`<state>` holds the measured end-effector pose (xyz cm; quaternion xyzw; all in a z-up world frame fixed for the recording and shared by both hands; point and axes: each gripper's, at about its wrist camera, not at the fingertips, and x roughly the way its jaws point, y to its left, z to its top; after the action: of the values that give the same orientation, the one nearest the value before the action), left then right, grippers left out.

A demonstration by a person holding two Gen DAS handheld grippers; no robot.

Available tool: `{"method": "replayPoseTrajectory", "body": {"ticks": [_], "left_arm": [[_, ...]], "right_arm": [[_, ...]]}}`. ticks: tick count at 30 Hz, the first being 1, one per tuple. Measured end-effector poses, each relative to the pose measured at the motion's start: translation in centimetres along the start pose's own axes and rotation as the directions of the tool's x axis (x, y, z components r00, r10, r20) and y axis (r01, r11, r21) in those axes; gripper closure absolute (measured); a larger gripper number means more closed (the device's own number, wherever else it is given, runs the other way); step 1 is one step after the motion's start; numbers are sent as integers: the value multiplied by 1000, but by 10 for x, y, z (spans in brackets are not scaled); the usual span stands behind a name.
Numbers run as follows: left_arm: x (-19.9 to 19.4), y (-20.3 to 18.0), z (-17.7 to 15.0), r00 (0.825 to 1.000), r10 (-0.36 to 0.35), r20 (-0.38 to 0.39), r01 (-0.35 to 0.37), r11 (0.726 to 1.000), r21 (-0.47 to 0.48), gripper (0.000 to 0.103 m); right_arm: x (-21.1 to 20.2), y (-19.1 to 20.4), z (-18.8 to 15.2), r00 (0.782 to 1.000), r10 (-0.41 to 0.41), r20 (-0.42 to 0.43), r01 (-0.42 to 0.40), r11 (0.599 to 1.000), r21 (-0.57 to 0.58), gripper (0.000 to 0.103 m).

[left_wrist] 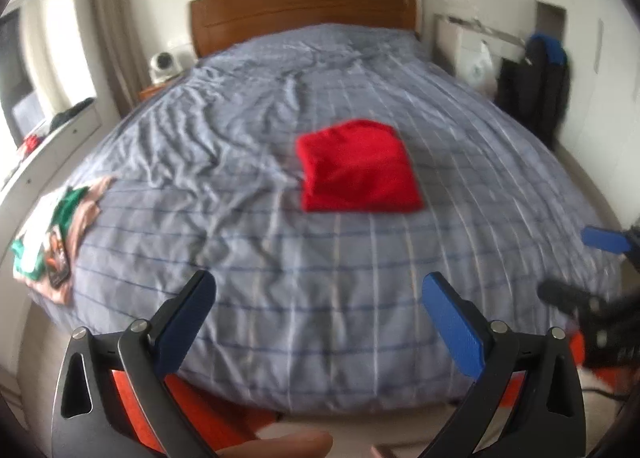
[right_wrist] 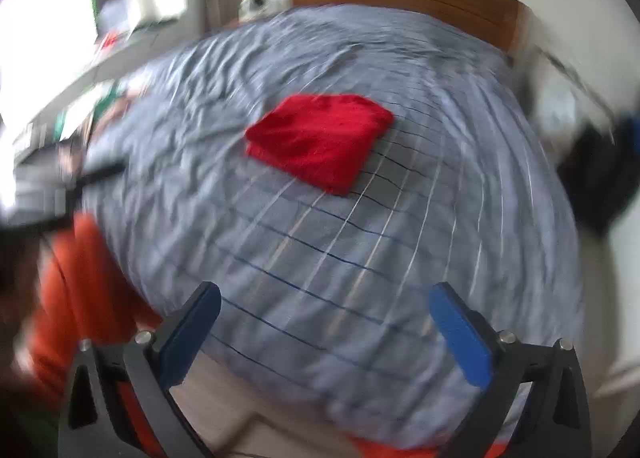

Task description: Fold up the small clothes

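My left gripper (left_wrist: 318, 318) and right gripper (right_wrist: 324, 322) both gape wide, holding nothing, above the bed's foot edge. One folded red garment (left_wrist: 358, 167) lies mid-duvet (left_wrist: 240, 137); one clothes pile (left_wrist: 52, 234) sits at its left edge; one wooden headboard (left_wrist: 304, 9) beyond

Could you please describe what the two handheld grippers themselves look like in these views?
Both match: the left gripper and right gripper each have two flat, rounded blue finger pads on black, angular linkage arms with silver pivot pins and cut-out slots. Orange shows behind the linkages. No cables or markings are discernible.
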<state>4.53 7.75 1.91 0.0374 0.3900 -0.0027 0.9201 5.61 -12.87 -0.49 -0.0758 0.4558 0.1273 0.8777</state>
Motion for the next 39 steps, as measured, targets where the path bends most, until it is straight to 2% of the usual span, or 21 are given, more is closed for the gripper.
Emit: {"method": "replayPoseTrajectory", "body": {"ticks": [1,3,5,8,11,14,17,22,25,29,34,39], "left_arm": [[0,-2,0,1000,1,-3,-1,1000,19,0],[-1,-5,-1,1000,14,6,-14,999,40,0],[0,-4,1,1000,-2,8,1,1000,20,0],[0,-1,2,1000,-17,4,17,1000,-18,0],[5,1,6,1000,19,-17,-20,1000,-15,0],[8,6,11,997,74,-28,-75,997,-33,0],[7,12,13,997,73,-40,-76,995,-68,0],[9,9,8,993,107,-46,-109,993,-43,0],[14,9,7,993,93,-67,-96,994,-46,0],[19,6,5,993,81,-89,-85,995,-44,0],[21,0,3,991,84,-100,-88,996,-31,0],[22,-2,1,990,92,-105,-95,995,-26,0]], "right_arm": [[-1,-2,-6,1000,4,8,-5,998,68,1],[2,-3,-12,999,35,-4,-34,993,114,1],[6,-2,-14,999,25,-25,-23,995,96,1],[3,-2,-12,1000,-15,-12,16,996,90,1],[-3,3,-6,1000,2,18,-4,996,91,1],[-5,18,5,999,-16,47,15,1000,21,1],[-10,29,13,997,1,83,0,1000,-7,1],[-6,35,13,996,-2,88,4,1000,-19,1],[-1,28,11,997,-15,69,15,1000,0,1],[-6,19,13,996,-7,92,4,1000,31,1],[-7,21,14,995,-2,102,1,1000,9,1],[-1,22,11,997,2,76,-3,1000,7,1]]}}
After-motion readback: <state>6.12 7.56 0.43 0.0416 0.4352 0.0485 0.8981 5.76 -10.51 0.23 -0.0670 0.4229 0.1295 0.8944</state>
